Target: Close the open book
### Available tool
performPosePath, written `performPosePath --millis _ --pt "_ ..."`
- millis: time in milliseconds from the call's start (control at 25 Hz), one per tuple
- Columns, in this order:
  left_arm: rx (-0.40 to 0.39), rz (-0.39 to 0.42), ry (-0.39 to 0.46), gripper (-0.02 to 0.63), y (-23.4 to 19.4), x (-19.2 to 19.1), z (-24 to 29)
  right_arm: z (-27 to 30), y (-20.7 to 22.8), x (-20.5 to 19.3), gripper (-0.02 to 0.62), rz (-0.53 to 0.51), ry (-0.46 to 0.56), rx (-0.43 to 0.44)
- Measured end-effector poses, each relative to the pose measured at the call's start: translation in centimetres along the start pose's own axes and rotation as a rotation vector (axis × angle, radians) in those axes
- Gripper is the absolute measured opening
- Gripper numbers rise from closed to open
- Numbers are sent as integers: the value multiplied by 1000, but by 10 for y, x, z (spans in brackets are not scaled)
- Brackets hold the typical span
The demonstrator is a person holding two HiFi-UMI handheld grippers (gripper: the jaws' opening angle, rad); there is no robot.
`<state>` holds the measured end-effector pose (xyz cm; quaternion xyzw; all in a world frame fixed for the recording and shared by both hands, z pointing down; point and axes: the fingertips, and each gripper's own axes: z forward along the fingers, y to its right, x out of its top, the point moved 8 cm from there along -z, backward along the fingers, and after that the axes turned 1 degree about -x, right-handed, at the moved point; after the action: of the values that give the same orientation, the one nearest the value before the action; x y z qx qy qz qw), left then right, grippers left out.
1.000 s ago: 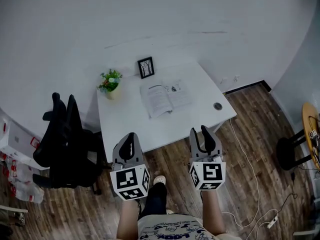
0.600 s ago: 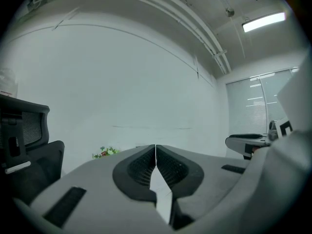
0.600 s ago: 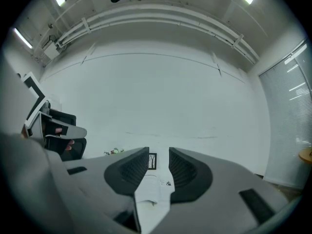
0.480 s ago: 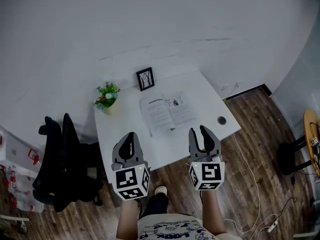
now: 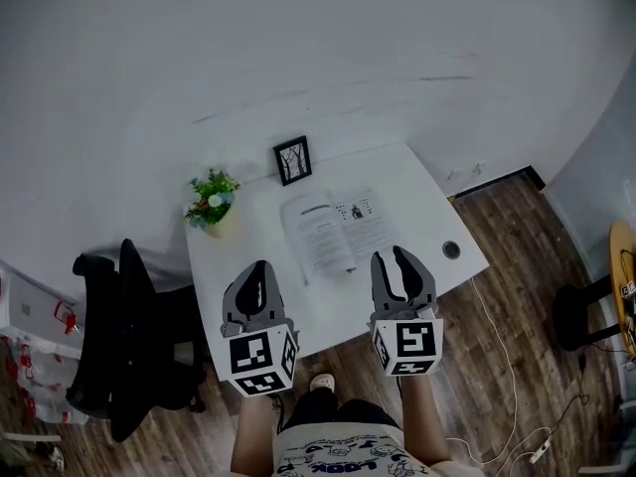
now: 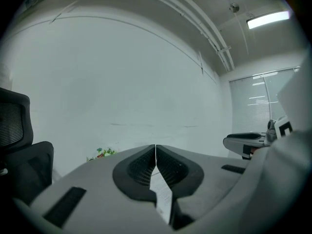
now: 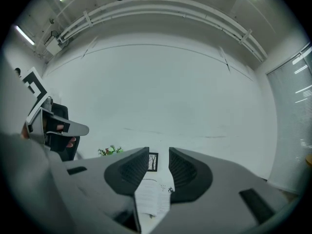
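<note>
Both claws have come forward to the near edge of the bench point(image 5: 422, 189): the left claw point(image 5: 258, 269) is clenched and empty, the right claw point(image 5: 391, 258) released, nothing between its jaws. Just ahead between them lies the open book point(image 5: 336, 230); beyond it stand a picture frame point(image 5: 292, 159) and, further left, a potted plant point(image 5: 212, 199).

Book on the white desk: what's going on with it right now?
A person stands at the near edge of the desk holding two grippers, both pointed toward the book, which lies open and flat, untouched. The left gripper has its fingers together and holds nothing; the right gripper has its fingers apart, also empty. A potted plant and a small picture frame sit at the back of the desk.
</note>
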<state>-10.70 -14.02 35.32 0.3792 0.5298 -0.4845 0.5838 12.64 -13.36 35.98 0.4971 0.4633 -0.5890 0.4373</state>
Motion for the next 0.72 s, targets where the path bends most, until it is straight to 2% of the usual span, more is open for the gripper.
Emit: performPosePath --millis 400,720 --pt "20 -3 -40 23 -8 -11 23 32 -4 -12 120 -26 -36 41" --pt "70 -13 -79 23 -12 -21 38 59 -2 -23 120 -60 -72 95"
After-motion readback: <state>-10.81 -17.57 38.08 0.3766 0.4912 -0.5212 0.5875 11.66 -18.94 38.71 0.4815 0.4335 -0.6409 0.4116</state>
